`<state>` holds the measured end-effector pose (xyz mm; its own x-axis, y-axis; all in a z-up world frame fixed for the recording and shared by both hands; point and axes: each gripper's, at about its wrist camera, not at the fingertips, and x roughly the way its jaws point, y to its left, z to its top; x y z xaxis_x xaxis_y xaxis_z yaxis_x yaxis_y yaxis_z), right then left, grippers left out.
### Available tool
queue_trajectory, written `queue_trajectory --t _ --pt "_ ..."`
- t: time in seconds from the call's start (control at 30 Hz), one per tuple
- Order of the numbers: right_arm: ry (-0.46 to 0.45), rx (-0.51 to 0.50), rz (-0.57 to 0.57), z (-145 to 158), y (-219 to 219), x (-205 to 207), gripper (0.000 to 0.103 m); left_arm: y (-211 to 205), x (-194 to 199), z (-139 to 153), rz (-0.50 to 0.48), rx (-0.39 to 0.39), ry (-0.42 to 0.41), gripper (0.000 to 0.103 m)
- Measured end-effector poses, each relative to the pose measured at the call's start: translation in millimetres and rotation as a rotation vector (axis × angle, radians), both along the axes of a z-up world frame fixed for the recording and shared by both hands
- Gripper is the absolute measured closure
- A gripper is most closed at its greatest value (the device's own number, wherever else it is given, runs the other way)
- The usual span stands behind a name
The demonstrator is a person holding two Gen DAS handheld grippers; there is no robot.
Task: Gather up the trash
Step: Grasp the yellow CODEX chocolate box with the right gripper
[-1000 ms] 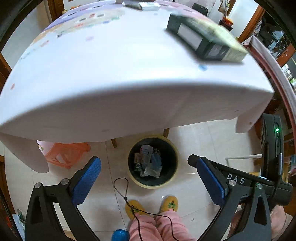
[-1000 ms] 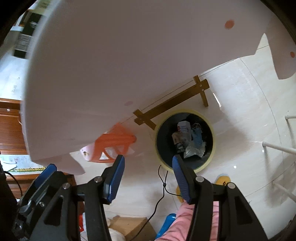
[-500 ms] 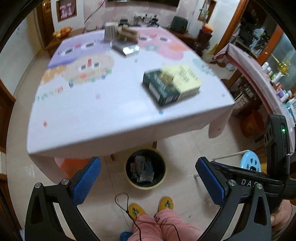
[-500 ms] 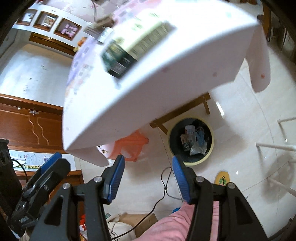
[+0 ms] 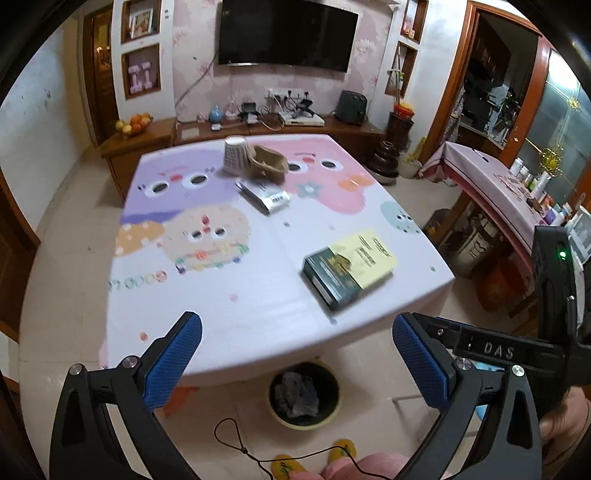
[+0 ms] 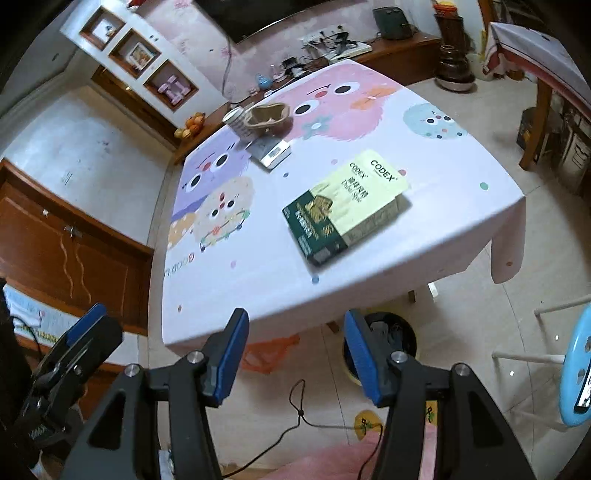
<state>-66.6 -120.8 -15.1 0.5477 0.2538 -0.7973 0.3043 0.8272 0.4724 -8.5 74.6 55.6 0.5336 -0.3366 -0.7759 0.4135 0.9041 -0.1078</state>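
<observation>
1. Trash box [image 6: 345, 206], green and yellow, lies on the surface [image 6: 258, 273] near its front edge.
2. Left gripper [image 5: 295, 358] fingers spread wide, empty.
3. Right gripper [image 6: 295, 354] fingers apart, empty.

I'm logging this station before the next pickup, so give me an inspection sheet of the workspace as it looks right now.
Surface: table under a cartoon-print cloth.
Job's things: green and yellow box near the front edge; flat packet, crumpled brown bag and white cup farther back; bin on the floor below the table edge, already holding trash.
Clutter: nothing seen beyond these.
Grippers: left hand-held gripper open, empty; right hand-held gripper open, empty.
Cables: thin black cord on the floor.
Surroundings: wall television, wooden sideboard, blue stool.
</observation>
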Motion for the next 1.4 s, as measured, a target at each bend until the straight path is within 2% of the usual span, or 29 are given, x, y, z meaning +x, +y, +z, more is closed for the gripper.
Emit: queue_trajectory --t 0.1,0.27,0.4,0.67,0.8,0.87,1.1,1.27,1.4 --pt "0.032 0.006 -0.019 -4.0 -2.2 13.3 0.042 6.0 10.1 0.1 0.034 0.010 0.002 0.001" --pt "0.093 0.009 -0.056 -18.5 -9.6 38.8 0.040 10.6 40.4 -12.6 0.082 0.019 0.058 0.001" --pt "0.154 0.042 -0.099 -36.4 -21.3 66.8 0.036 5.4 62.3 -23.7 0.119 0.035 0.080 0.001" --pt "0.219 0.105 -0.111 -63.9 -40.6 123.5 0.023 -10.0 103.2 -40.6 0.220 0.075 0.113 0.001" --pt "0.288 0.136 -0.136 -84.3 -50.4 146.3 0.021 -9.8 118.3 -44.4 0.274 0.063 0.116 0.001" --pt "0.289 0.130 -0.140 -87.4 -52.0 153.5 0.019 -8.9 124.7 -47.1 0.287 0.056 0.130 0.001" --pt "0.361 0.127 -0.200 -103.1 -56.2 176.5 0.019 -10.6 163.8 -65.4 0.227 0.075 0.160 0.001" --pt "0.390 0.060 -0.262 -104.8 -53.7 193.9 0.019 -12.9 199.2 -77.3 0.143 0.065 0.200 0.001" --pt "0.393 -0.043 -0.273 -102.1 -37.0 215.0 0.016 -14.1 225.5 -83.5 0.073 0.070 0.210 0.001"
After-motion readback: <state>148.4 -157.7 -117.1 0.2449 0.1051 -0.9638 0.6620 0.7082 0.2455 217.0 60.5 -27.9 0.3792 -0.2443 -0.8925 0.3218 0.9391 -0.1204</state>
